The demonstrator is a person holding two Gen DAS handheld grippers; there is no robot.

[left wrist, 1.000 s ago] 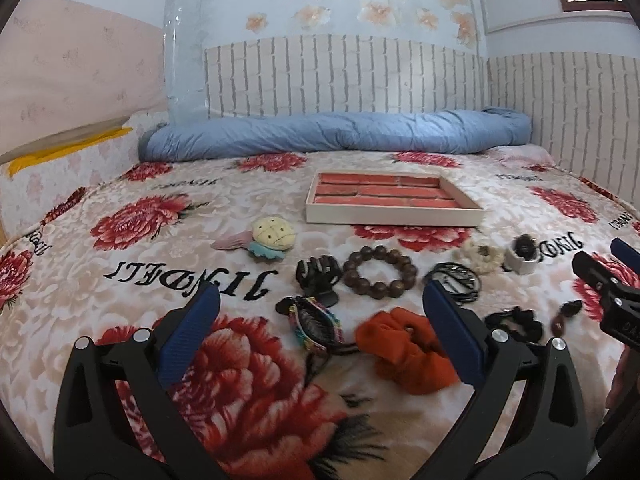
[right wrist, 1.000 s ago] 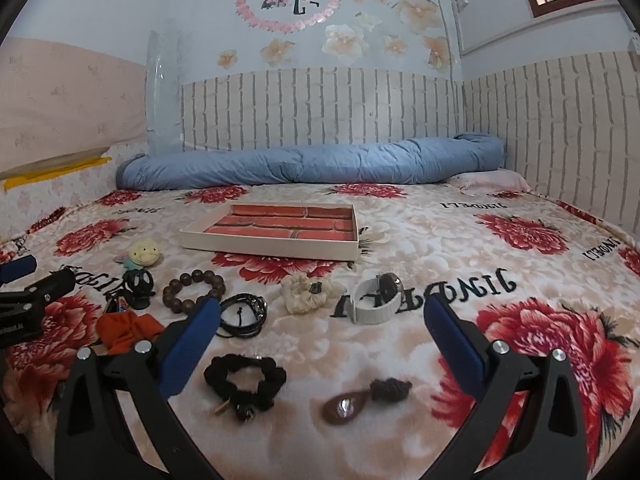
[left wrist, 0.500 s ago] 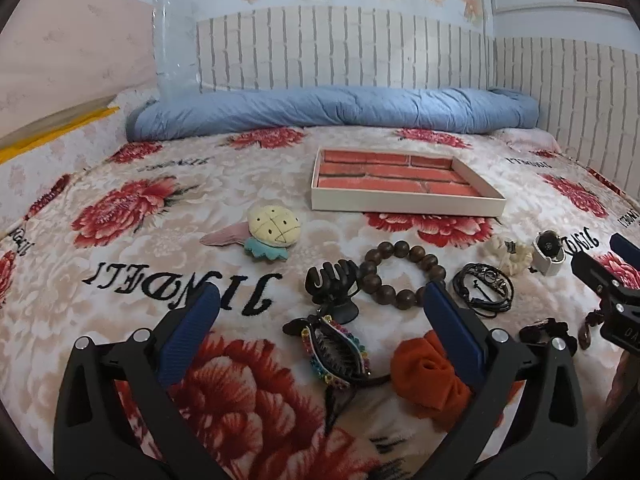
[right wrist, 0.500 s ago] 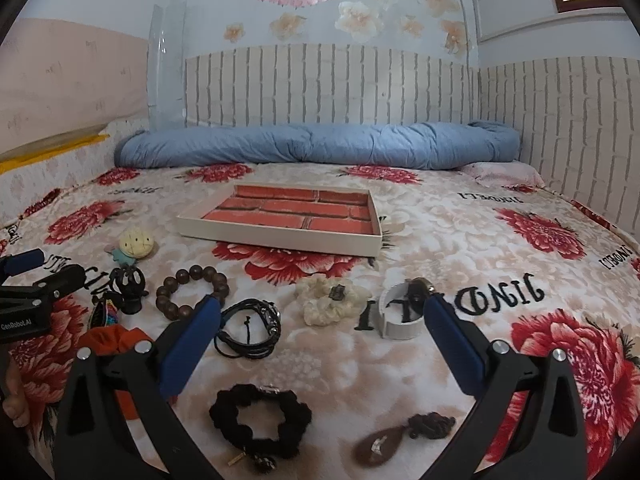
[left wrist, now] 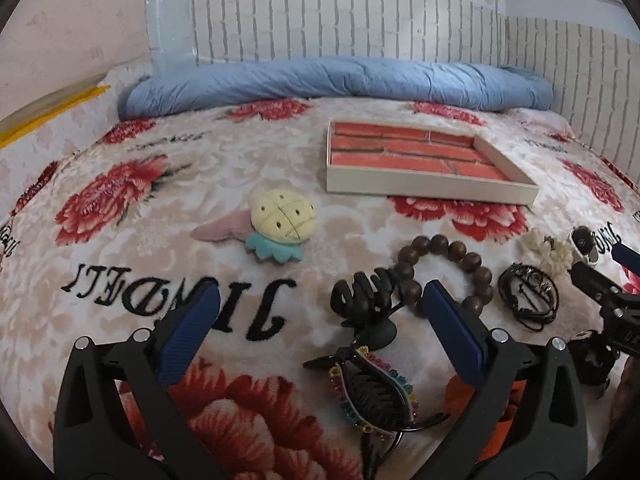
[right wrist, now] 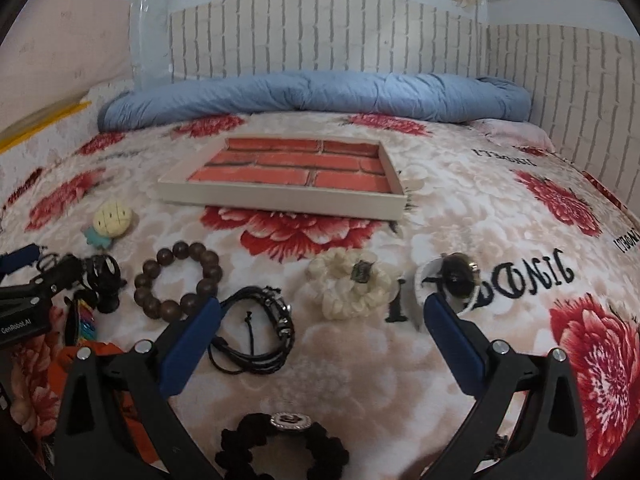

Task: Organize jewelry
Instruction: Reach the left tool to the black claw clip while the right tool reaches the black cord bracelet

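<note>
Floral plush blanket [left wrist: 132, 248] with red flowers and black lettering covers a bed; one rolled blue quilt [left wrist: 340, 84] lies along the white brick-pattern wall. One shallow rectangular tray [left wrist: 424, 189], cream-walled with a red brick-print floor, is the landmark; nothing lies in it.

Items on the near side of the tray, one each:
- dark wooden bead bracelet [right wrist: 178, 278], round beads;
- black cord bracelet [right wrist: 256, 330], braided, just right of the beads;
- cream ruffled scrunchie [right wrist: 348, 282] with a small dark charm;
- white-strapped watch [right wrist: 454, 280], farthest right;
- black beaded bracelet [right wrist: 282, 448] with a round metal charm, nearest the right camera;
- black claw clip [left wrist: 366, 300], touching the beads;
- rainbow-edged black claw clip [left wrist: 372, 392];
- orange fabric scrunchie [right wrist: 86, 360], partly hidden;
- felt pineapple clip [left wrist: 280, 224], yellow and teal, left of the tray.

Left gripper [left wrist: 320, 340]: jaws wide, holding nothing, above the two claw clips. Right gripper [right wrist: 320, 340]: jaws wide, holding nothing, flanked by the cord bracelet and the watch.

Only the right view shows the black beaded bracelet whole; only the left view shows the rainbow clip whole.
</note>
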